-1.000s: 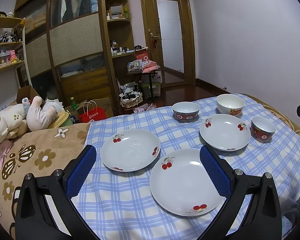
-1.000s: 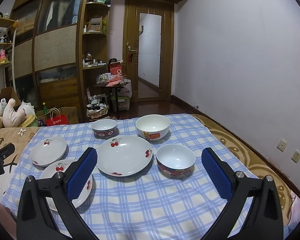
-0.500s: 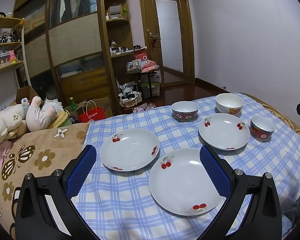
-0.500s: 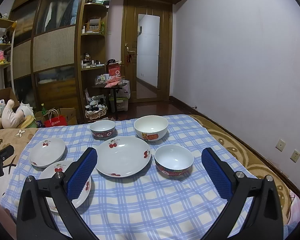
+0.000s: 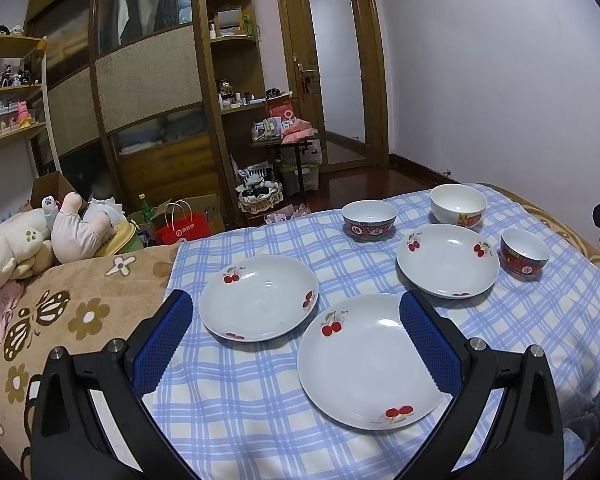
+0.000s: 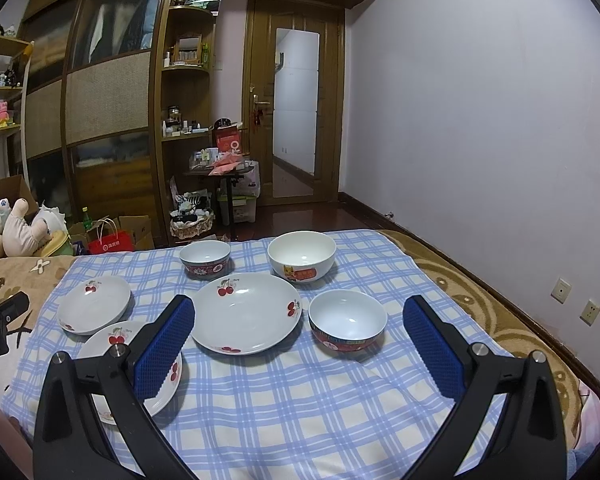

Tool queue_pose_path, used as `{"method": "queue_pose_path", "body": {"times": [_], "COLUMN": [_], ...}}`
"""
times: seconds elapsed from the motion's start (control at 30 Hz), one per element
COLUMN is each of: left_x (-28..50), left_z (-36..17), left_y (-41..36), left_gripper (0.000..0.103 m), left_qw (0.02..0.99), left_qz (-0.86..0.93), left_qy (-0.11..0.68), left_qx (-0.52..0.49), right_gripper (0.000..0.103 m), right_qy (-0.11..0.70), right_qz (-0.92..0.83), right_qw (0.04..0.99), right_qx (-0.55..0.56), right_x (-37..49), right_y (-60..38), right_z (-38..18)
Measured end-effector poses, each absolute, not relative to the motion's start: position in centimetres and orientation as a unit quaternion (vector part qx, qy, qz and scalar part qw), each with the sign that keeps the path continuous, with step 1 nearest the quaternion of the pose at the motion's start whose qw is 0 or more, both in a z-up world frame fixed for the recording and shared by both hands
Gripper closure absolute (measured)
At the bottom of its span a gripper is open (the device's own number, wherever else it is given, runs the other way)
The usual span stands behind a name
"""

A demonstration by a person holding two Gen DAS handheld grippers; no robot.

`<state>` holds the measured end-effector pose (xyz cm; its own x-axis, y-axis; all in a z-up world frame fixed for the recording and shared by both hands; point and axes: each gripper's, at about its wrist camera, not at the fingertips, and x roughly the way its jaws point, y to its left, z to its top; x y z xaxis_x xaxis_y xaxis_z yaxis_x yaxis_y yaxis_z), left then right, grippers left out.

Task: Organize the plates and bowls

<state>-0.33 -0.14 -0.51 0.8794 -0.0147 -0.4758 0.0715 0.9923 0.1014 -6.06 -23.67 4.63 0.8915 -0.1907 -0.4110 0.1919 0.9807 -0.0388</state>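
Three white cherry-print plates lie on a blue checked cloth: a near plate, a left plate and a far plate. Behind them stand a red-banded bowl, a white bowl and a small red bowl. My left gripper hangs open above the near and left plates, holding nothing. My right gripper is open and empty, with the far plate and small red bowl between its fingers in the view. The white bowl and red-banded bowl stand further back.
The cloth covers a bed with a brown flowered blanket; plush toys lie at its left. Beyond the bed are a red bag, a wardrobe, a cluttered small table and a door. A wall runs along the right.
Both views have shifted only slightly; the dishes sit a little lower and nearer in the right wrist view. Both grippers stay open and nothing was touched.
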Motion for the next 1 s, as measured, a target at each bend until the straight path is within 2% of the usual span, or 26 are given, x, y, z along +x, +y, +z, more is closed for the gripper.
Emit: {"method": "queue_pose_path", "body": {"times": [1.0], "left_x": [-0.1], "left_z": [-1.12], "left_y": [-0.07], "left_gripper": [0.001], "left_qw": [0.961], "left_qz": [-0.035], "left_qy": [0.266], "left_qx": [0.062], "right_gripper": [0.0], "right_qy": [0.215], "right_qz": [-0.099], "right_qw": [0.972], "right_qx": [0.002], "right_x": [-5.92], "right_y": [-23.68], "right_z": [4.53]}}
